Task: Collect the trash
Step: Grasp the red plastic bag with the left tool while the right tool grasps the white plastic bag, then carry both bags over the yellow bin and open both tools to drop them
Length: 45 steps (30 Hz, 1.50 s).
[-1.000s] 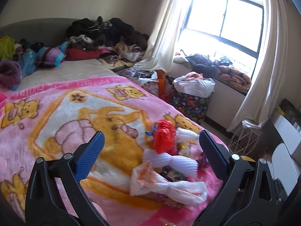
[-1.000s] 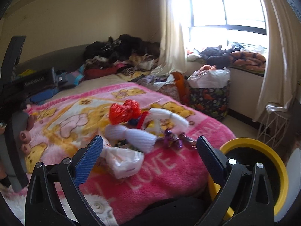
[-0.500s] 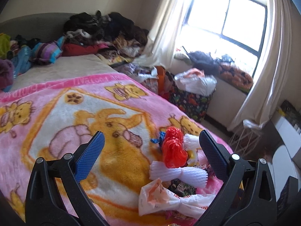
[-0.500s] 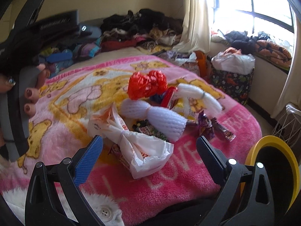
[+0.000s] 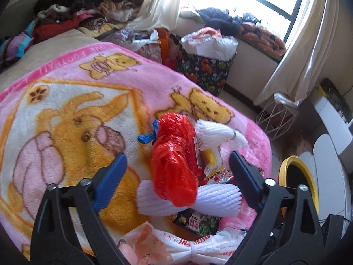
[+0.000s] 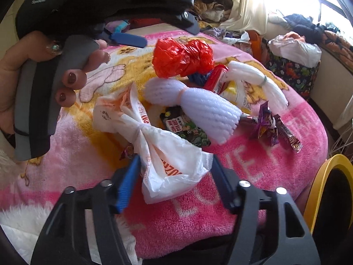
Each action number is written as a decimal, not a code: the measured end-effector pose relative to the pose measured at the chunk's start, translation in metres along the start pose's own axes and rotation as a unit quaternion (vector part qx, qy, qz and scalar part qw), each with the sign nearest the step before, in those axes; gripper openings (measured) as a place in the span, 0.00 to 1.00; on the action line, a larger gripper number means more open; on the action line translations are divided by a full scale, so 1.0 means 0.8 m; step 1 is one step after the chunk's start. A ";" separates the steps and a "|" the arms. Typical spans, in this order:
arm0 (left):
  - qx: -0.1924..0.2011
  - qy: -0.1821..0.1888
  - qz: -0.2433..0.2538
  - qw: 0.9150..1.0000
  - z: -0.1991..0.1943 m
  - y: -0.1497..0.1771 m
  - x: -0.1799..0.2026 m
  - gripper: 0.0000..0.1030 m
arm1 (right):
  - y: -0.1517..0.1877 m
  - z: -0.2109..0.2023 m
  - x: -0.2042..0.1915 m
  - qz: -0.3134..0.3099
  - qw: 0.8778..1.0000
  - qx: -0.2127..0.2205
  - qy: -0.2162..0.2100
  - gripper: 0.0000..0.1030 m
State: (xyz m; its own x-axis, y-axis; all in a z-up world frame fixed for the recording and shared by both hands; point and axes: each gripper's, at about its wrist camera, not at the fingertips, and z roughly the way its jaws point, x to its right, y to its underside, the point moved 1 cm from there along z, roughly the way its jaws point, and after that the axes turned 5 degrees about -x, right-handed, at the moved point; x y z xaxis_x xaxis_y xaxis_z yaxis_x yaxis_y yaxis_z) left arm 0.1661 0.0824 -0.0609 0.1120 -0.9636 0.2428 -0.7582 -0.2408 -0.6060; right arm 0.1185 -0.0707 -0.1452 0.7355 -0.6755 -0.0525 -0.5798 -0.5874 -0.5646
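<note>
Both grippers have dropped onto the trash at the bed's near edge: right gripper [image 6: 174,181] narrows around the white bag [image 6: 154,137], not yet clenched; left gripper [image 5: 176,174], released, straddles the red bag [image 5: 174,159]. Pickup looks imminent.

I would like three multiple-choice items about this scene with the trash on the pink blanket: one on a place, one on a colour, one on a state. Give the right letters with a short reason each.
1. Where is the white plastic bag relative to the right hand-held gripper?
A. Between its fingers
B. Inside the yellow bin
C. On the window sill

2. What colour is the crumpled bag at the far side of the trash pile?
A. Green
B. Red
C. Black

3. What is the state of the left hand-held gripper?
A. Shut on a foam net
B. Shut on the blanket
C. Open

Answers:
1 A: the bag's lower end lies between the two fingers, which are not yet closed on it.
2 B: it is bright red in both views.
3 C: its fingers stand wide apart around the red bag.
</note>
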 end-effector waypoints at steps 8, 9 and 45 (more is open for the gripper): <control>-0.037 -0.003 -0.014 0.999 0.021 -0.003 0.003 0.32 | 0.003 -0.016 0.011 0.017 0.999 0.017 -0.024 0.36; -0.035 -0.005 -0.015 0.999 0.021 -0.003 0.003 0.22 | 0.004 -0.020 0.010 0.016 0.999 0.022 -0.025 0.36; 0.101 0.080 0.006 0.992 -0.087 -0.025 0.140 0.04 | 0.081 -0.198 0.168 0.184 0.966 0.172 0.054 0.33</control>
State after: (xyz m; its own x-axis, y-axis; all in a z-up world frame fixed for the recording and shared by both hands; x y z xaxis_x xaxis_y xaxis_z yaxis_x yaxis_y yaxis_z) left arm 0.1490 -0.0129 0.0311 -0.0121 -0.9394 0.3425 -0.6130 -0.2637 -0.7448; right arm 0.1239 -0.2703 -0.0585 0.4504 -0.8641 -0.2248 -0.6305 -0.1296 -0.7653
